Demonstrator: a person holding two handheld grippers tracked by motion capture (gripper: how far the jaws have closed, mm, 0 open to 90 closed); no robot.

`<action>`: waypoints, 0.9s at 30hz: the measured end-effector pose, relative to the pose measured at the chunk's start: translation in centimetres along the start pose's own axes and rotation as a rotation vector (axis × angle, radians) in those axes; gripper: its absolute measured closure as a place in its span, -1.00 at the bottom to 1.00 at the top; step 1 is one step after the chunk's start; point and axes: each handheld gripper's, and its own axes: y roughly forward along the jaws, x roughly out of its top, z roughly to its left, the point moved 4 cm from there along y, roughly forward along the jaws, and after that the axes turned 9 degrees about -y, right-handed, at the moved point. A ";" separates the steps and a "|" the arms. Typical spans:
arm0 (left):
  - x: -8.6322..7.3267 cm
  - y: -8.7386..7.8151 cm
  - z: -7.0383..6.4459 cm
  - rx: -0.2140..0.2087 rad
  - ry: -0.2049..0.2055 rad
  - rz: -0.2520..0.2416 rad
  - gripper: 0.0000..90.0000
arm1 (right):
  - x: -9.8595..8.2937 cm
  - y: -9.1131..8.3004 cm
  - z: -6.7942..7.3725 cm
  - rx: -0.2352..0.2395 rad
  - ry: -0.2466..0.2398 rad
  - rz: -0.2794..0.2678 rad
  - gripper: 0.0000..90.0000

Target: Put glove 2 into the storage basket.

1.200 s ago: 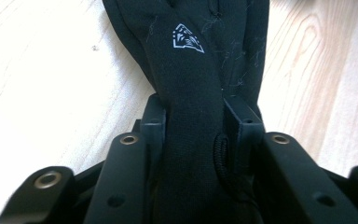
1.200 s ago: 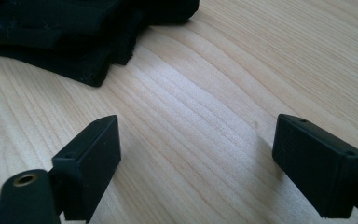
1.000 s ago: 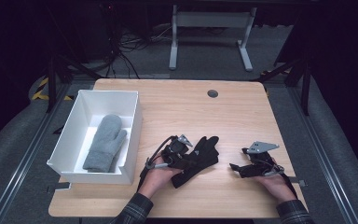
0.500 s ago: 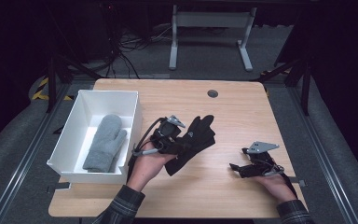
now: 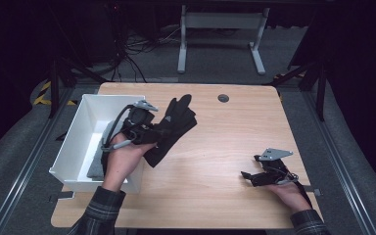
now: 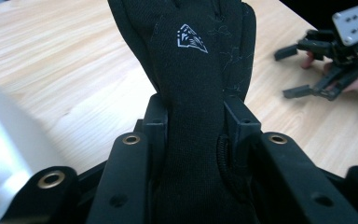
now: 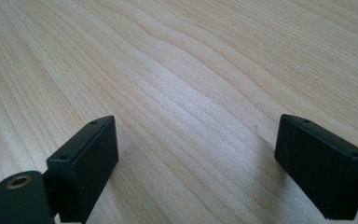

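Black glove (image 5: 171,128): clamped in the left gripper, lifted off the desk near its left edge, partly over the right wall of the white bin; fingers point toward the far edge. White logo on its back faces up in the left gripper view (image 6: 192,38).
Change in glove: half a second ago it hung nearer the desk's middle; it now sits farther left and higher, close to the bin.
Left gripper (image 5: 144,128): jaws narrow, closed on the glove's cuff; moved toward the bin with its load.
White bin (image 5: 73,142): at the desk's left edge; position unchanged.
Grey mitten (image 5: 97,164): lies inside the bin, partly hidden by the left hand.
Right gripper (image 5: 257,175): jaws wide, holding nothing, low over the near right corner; unmoved.
Desk (image 5: 225,142): bare wood between the grippers.
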 end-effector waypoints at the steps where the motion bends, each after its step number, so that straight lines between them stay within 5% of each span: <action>1: -0.2 -0.6 0.7 0.014 -0.013 -0.007 0.50 | 0.0 0.0 0.0 -0.001 0.000 0.001 -0.70; 14: -3.9 -4.6 8.0 0.156 -0.217 -0.070 0.50 | 0.0 0.0 0.0 -0.001 0.001 0.001 -0.71; 20: -6.5 -4.4 11.7 0.228 -0.313 -0.055 0.50 | 0.1 0.1 0.0 0.000 0.002 0.002 -0.71; 27: -8.4 -2.7 13.7 0.263 -0.377 -0.009 0.49 | 0.1 0.1 0.0 0.002 0.000 0.002 -0.71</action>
